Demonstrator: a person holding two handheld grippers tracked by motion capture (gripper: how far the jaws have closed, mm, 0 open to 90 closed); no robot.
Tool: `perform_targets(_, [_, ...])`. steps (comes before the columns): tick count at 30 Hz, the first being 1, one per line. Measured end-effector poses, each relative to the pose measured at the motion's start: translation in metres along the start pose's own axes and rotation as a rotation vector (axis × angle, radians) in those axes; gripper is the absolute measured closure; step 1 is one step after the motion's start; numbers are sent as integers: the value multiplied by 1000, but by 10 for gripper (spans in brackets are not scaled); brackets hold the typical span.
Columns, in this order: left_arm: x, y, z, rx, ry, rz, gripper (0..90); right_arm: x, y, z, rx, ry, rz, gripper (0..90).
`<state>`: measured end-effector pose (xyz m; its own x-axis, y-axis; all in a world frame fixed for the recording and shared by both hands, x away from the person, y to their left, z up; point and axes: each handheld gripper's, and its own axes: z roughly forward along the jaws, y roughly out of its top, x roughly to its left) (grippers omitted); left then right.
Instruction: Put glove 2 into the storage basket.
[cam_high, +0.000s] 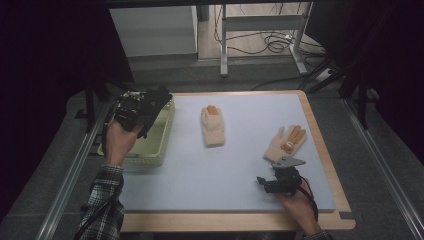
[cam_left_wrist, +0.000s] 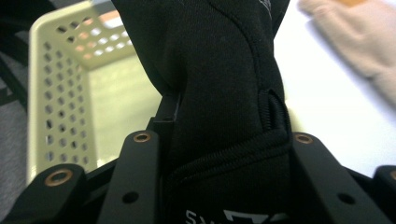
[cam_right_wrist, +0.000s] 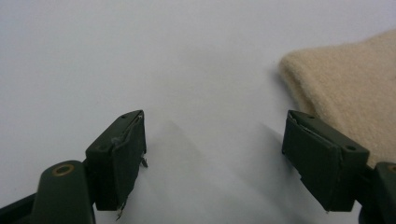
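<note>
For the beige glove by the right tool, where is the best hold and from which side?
Grip the cuff of the glove: it points toward the open right tool, lies flat, and its edge sits beside one pad. Come from the person's side, low.

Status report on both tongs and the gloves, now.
Left tongs shut on black glove, over the basket. Right tongs open, empty, beside the near beige glove. Nothing in the way.
</note>
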<state>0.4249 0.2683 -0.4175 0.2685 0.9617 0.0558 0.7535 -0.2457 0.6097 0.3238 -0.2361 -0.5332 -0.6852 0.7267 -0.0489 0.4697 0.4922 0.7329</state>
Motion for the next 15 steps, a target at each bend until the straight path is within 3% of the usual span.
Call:
perform_targets(7, [24, -10, 21, 54, 16, -42, 622, 0, 0, 0, 0, 0, 0, 213])
perform_targets(15, [41, -18, 47, 180, 48, -69, 614, 0, 0, 0, -1, 1, 1, 213])
